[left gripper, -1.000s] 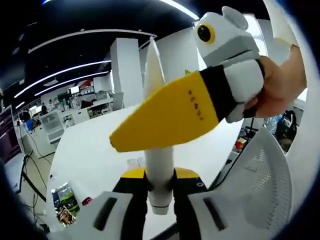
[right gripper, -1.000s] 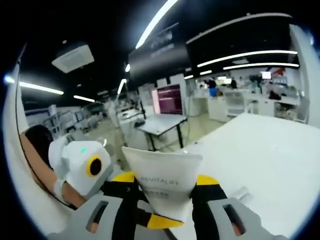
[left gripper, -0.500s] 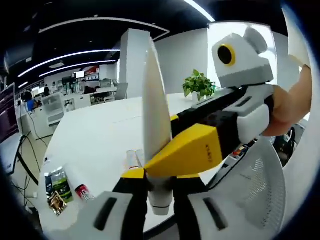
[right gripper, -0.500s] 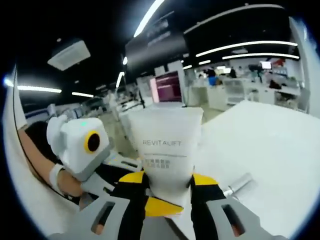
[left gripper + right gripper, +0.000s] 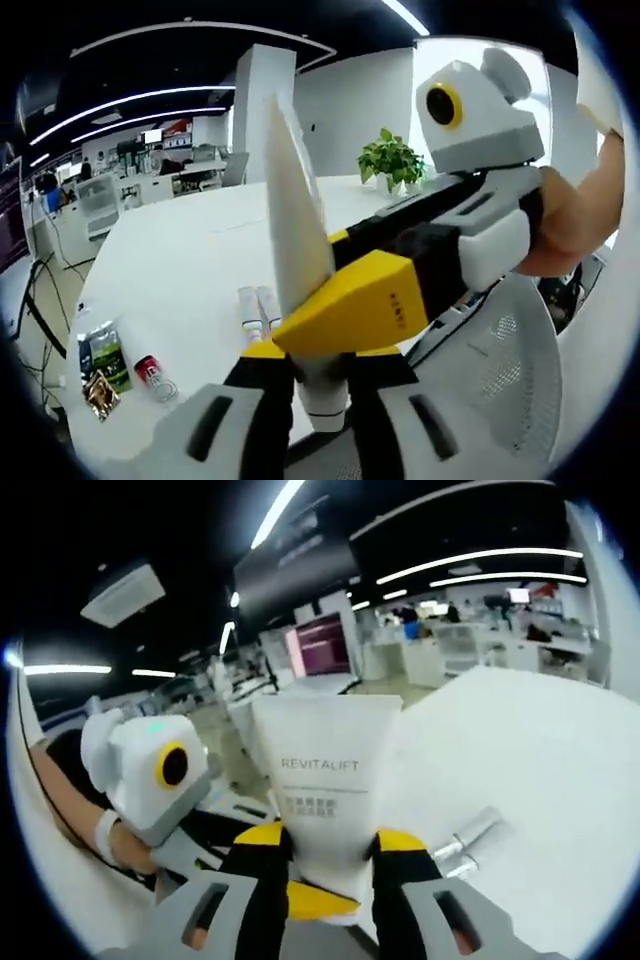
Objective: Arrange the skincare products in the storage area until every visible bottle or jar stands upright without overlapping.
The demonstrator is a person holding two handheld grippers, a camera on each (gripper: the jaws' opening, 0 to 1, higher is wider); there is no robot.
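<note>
Skincare tube (image 5: 325, 780), white and printed REVITALIFT, is held up above the table (image 5: 190, 270) between both grippers. In the right gripper view its broad face fills the middle, the flat crimped end at the top of the view and the body narrowing down between the right gripper's (image 5: 322, 865) yellow-tipped jaws, which pinch it from either side. In the left gripper view the same tube (image 5: 293, 240) shows edge-on as a thin white blade, its cap end low in the view, squeezed between the left gripper's (image 5: 318, 375) jaws.

The right gripper (image 5: 370, 305) comes into the left gripper view from the right, its yellow jaw lying across the tube just above the left jaws, with a hand (image 5: 570, 215) gripping its handle. The left gripper's body (image 5: 150, 780) appears at the left of the right gripper view, held by a hand (image 5: 115, 842).

On the white table, two slim silver tubes (image 5: 256, 310) lie flat side by side, touching each other; they also appear in the right gripper view (image 5: 465, 842). Farther along the table edge lie a small red-and-white jar (image 5: 152, 372) on its side and a flat printed sachet (image 5: 100, 365), near each other. A potted plant (image 5: 390, 160) stands at the table's far end.
</note>
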